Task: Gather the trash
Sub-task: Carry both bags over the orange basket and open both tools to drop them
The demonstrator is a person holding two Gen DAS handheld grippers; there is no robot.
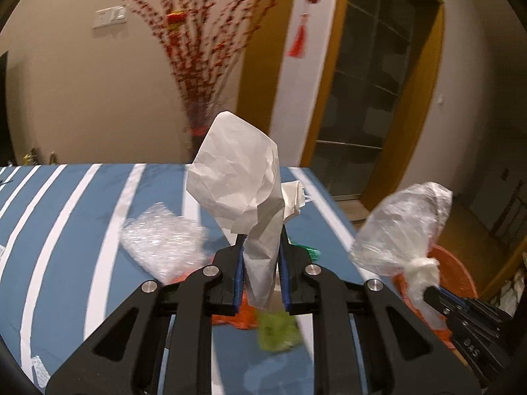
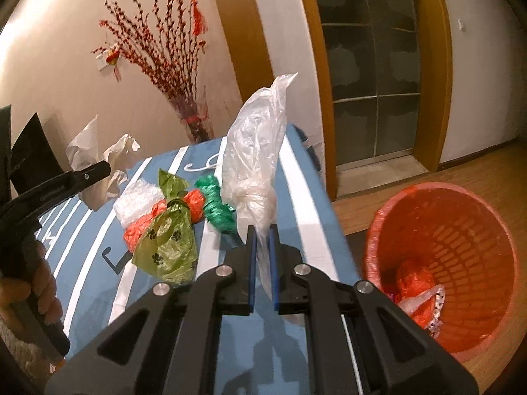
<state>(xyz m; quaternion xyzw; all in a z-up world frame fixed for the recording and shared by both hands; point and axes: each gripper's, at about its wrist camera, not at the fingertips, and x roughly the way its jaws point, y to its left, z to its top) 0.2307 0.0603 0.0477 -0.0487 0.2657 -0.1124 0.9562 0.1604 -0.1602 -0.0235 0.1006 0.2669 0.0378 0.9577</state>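
Observation:
My left gripper (image 1: 262, 247) is shut on a crumpled white paper (image 1: 237, 181) and holds it above the blue striped table (image 1: 66, 230). My right gripper (image 2: 262, 235) is shut on a knotted clear plastic bag (image 2: 253, 151), lifted over the table's right edge; the bag also shows in the left wrist view (image 1: 402, 227). On the table lie a bubble wrap piece (image 1: 161, 240), a green paw-print bag (image 2: 168, 240), an orange bag (image 2: 194, 202) and a green crumpled bag (image 2: 215, 207). An orange-lined bin (image 2: 441, 256) stands on the floor to the right with some trash inside.
A vase of red branches (image 2: 184, 112) stands behind the table against the wall. A glass door with a wooden frame (image 2: 372, 65) is to the right. The floor around the bin is wood (image 2: 477, 168). Another crumpled white paper (image 1: 293, 197) lies at the table's far edge.

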